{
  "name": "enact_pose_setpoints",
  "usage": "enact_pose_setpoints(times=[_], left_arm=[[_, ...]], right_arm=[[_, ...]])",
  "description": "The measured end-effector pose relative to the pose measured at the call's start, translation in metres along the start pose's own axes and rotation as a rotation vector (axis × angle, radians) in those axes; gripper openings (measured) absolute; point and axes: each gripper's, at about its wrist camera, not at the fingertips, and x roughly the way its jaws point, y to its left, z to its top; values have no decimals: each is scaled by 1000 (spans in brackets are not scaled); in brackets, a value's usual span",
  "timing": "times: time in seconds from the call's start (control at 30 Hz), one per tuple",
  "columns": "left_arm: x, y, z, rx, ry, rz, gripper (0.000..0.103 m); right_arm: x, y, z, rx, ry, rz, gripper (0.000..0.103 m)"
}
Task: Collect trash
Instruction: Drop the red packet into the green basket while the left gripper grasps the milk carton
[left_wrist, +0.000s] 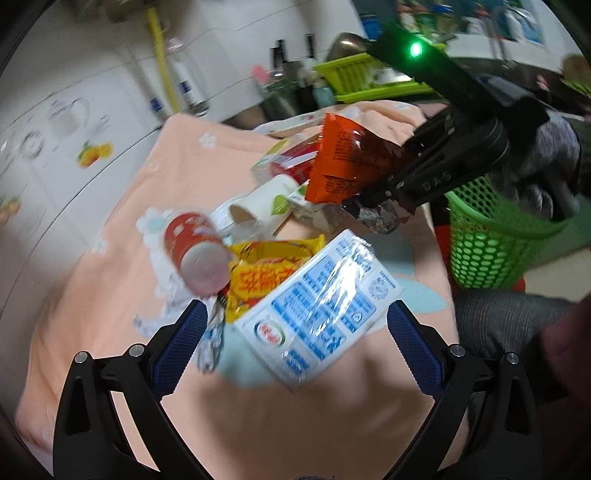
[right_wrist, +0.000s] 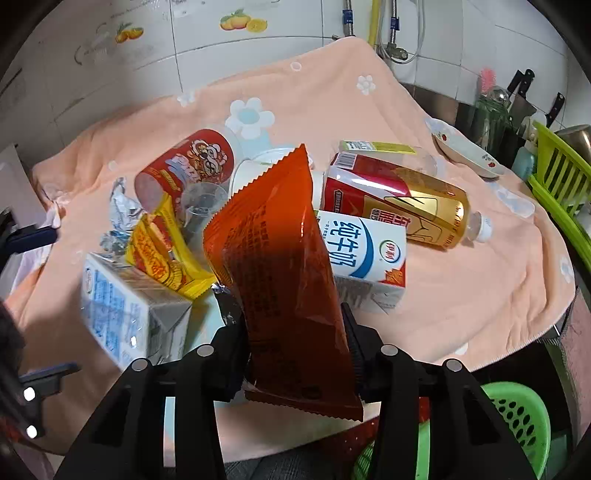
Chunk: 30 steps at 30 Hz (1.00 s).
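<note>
Trash lies on a peach flowered towel (right_wrist: 369, 110). My right gripper (right_wrist: 295, 325) is shut on an orange snack wrapper (right_wrist: 280, 258) and holds it up above the pile; it shows in the left wrist view (left_wrist: 347, 158) too. My left gripper (left_wrist: 295, 325) is open, its blue pads either side of a blue-and-white milk carton (left_wrist: 317, 310), which also shows in the right wrist view (right_wrist: 122, 314). Nearby lie a yellow noodle packet (left_wrist: 258, 280), a red cup (left_wrist: 195, 251), a paper cup (left_wrist: 258, 206), crumpled foil (left_wrist: 376, 218), a second milk carton (right_wrist: 362, 254) and a gold bottle (right_wrist: 417, 206).
A green mesh basket (left_wrist: 491, 243) stands off the towel's right edge; it shows low right in the right wrist view (right_wrist: 517, 424). A lime dish rack (right_wrist: 561, 184), a small plate (right_wrist: 465, 151) and knives (right_wrist: 521, 96) lie behind. Tiled wall at the back.
</note>
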Motion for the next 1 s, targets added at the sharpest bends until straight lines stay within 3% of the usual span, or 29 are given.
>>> enact_pose_setpoints(times=[0.3,0.57,0.67,0.8,1.0], left_arm=[[25,-6,12,203,-2,-104,97],[43,-14,13,290,30,-184,97],[52,-22,12,320,58,-207,89],[62,-26,10,309,85,-200,81],[59,-24,16,212,76,-167,72]], right_arm=[[-28,-18,-13,96,5,49,40],[-49,-44,-31,159,14,20,40],[-53,-57,-42,186,28,-6,40],[-60,-77,-59,240,44,-48,40],[-69,-109,-87,319,65,-111,40]])
